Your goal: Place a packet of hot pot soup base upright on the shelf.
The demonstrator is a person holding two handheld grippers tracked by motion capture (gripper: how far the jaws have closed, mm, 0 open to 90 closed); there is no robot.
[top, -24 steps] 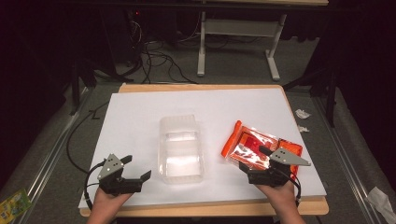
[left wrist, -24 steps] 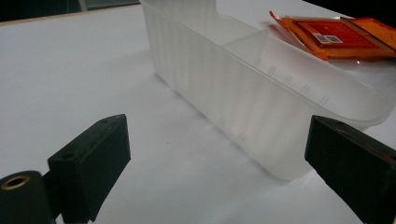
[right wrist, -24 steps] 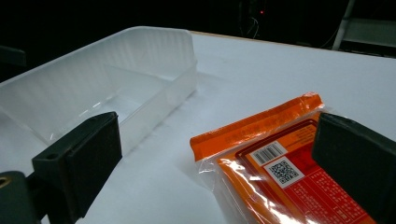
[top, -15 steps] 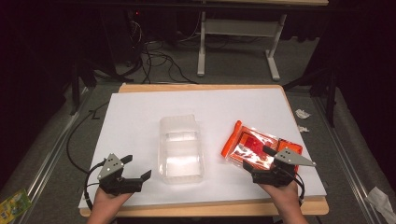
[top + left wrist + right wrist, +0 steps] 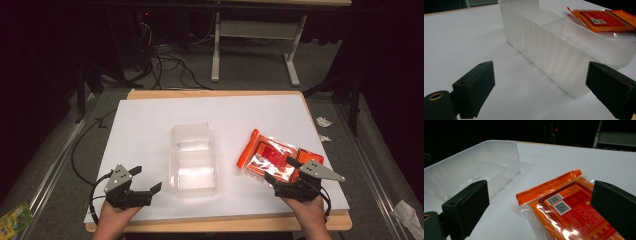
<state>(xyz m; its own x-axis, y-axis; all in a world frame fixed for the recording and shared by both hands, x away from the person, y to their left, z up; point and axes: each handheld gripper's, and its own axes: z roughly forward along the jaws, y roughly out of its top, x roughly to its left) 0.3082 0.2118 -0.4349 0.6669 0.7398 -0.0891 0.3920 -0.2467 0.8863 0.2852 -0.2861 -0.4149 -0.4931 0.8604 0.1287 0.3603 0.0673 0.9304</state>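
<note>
Gaping right claw (image 5: 280, 171) over orange packet (image 5: 267, 155)

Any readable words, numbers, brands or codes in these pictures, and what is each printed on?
No text can be read as words.
Orange packet: white label with a barcode and a QR code; the digits are too small.
Same packet: red panel of fine white print, too blurred to read.
Clear plastic bin: no lettering, only faint moulded ridges.

left gripper (image 5: 148, 183): black, grey three-cornered plate | jaws: black blocks
</note>
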